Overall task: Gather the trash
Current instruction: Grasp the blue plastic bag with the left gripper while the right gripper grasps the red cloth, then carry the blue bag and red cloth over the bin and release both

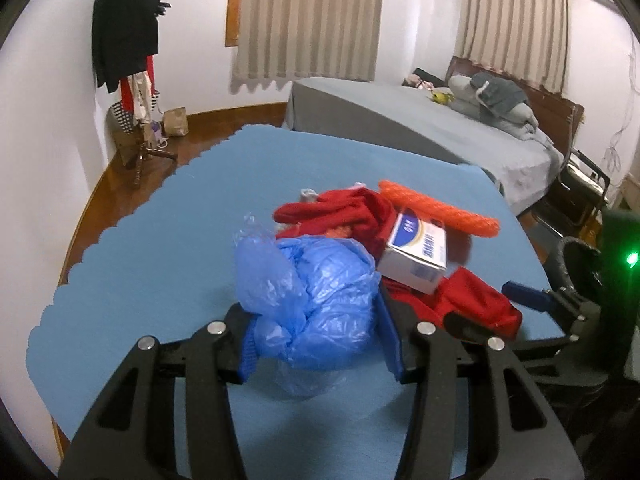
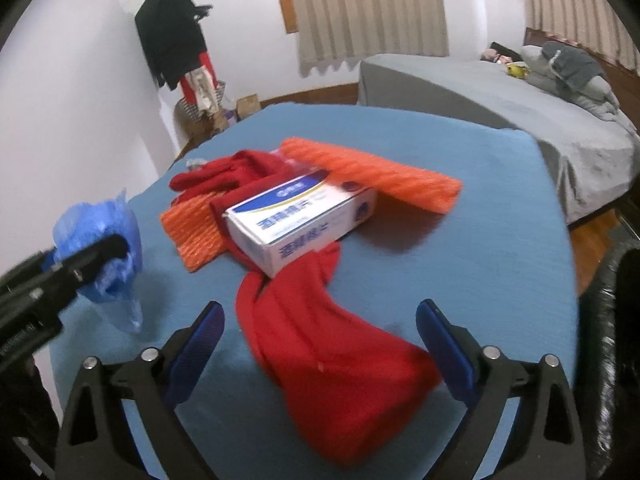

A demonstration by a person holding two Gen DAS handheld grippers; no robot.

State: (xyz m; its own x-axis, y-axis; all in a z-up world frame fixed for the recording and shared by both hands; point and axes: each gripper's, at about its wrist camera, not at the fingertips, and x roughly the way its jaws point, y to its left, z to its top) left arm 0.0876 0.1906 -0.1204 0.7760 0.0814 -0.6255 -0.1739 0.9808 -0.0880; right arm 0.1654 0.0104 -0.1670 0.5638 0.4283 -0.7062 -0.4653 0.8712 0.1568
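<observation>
Two blue-padded fingers of the left gripper pinching a crumpled blue plastic bag, lifted just above the blue table mat; behind, a white carton on red cloth beside orange foam netting.

Right wrist view: right gripper spread wide over the red cloth; carton touching it; bag held at far left.

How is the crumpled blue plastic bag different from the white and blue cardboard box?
The crumpled blue plastic bag is soft, wrinkled and see-through; the white and blue cardboard box is stiff, flat-sided and printed. The bag sits between the left gripper fingers; the box lies untouched on the red cloth. Both are above the blue table cover.
</observation>
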